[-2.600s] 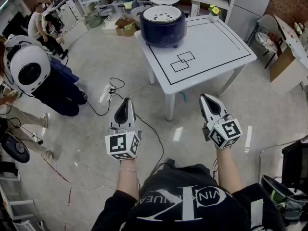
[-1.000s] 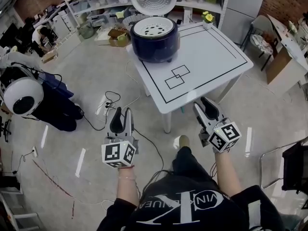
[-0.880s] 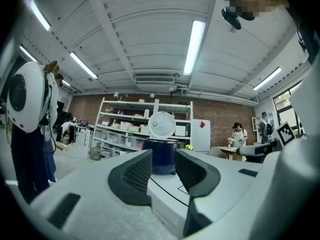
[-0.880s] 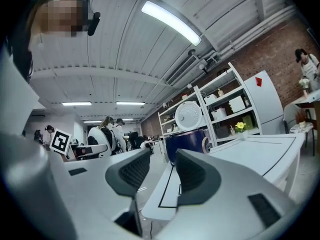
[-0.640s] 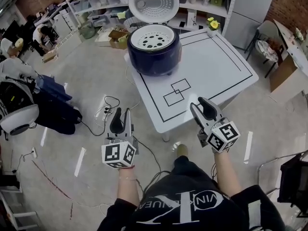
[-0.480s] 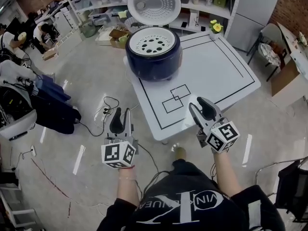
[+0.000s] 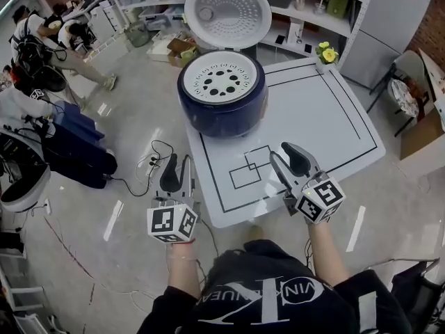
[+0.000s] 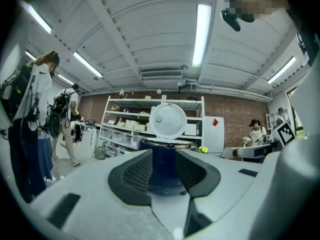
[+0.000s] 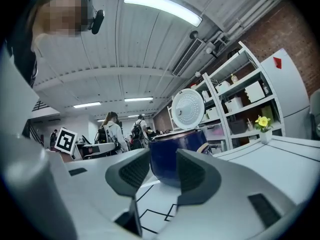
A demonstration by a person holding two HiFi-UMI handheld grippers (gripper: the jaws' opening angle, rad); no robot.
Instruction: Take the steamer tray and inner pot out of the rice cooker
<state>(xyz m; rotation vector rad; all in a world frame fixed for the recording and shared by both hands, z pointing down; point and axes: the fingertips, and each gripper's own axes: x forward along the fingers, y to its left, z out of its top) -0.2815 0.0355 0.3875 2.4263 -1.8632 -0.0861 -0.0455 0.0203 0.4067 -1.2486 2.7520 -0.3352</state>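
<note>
While neither gripper has reached the appliance, both sets of jaws are held apart with nothing between them. The left gripper (image 7: 178, 167) is carried off the near edge of the table (image 7: 334, 131), at seven o'clock of the cooker. The right gripper (image 7: 281, 155) is held above the table's near edge, at five o'clock. Through each open gap the cooker is sighted, well apart from the jaws. Farther out, at twelve o'clock, the navy rice cooker (image 7: 221, 110) is seated near the table's far left corner, with its lid (image 7: 227, 11) raised upright behind it. The white perforated steamer tray (image 7: 220, 77) is seated in the cooker's mouth. The inner pot is hidden and is judged to lie beneath the tray. No step of the task is judged complete: the tray is to be lifted out first, then the pot
</note>
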